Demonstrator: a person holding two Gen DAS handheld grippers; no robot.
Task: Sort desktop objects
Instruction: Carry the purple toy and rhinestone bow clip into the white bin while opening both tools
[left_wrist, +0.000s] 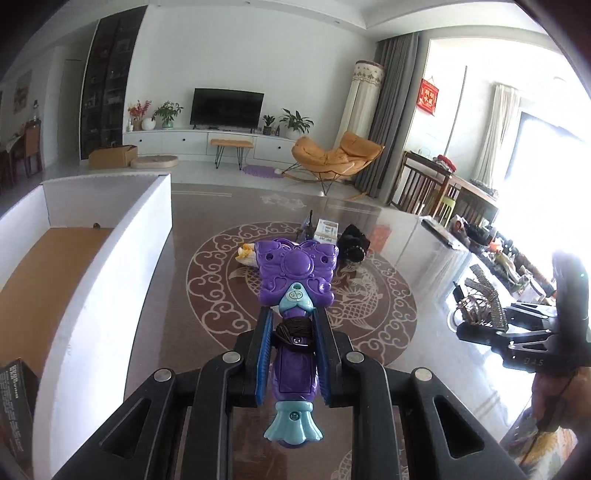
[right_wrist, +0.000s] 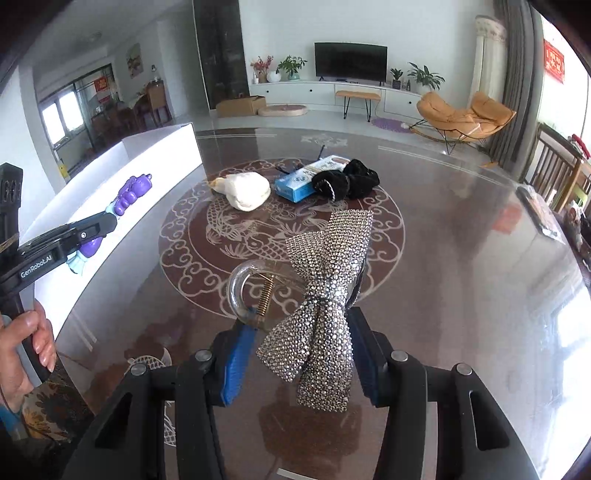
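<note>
Along the desk's left edge sits the tall white cardboard box (left_wrist: 110, 258) w/ a brown floor; its inside looks bare apart from a small dark dot by the far wall, can't tell what that is. A black carton (left_wrist: 14, 398) shows at its near corner, whether in or beside the box I can't tell.

Your left gripper (left_wrist: 291, 332) is clamped on the handle of the purple butterfly-shaped plastic toy wand (left_wrist: 297, 273), held above the desk's patterned centre, just beside the box wall. Risk: the grip sits low on a slim handle, so the heavy head could pivot or slip if you swing fast, or catch the box wall on the way over.

Mid-desk: a white-and-yellow soft bundle (right_wrist: 245, 190), a blue-and-white small carton (right_wrist: 306, 177), a black fuzzy scrunchie (right_wrist: 347, 182), all near each other, untouched.

Your right gripper (right_wrist: 299, 354) is closed on the silver rhinestone bow hair clip w/ clear plastic claw (right_wrist: 325, 291). Risk: the pads seem to pinch floppy bow fabric, not the rigid claw, so it could sag and drop.
</note>
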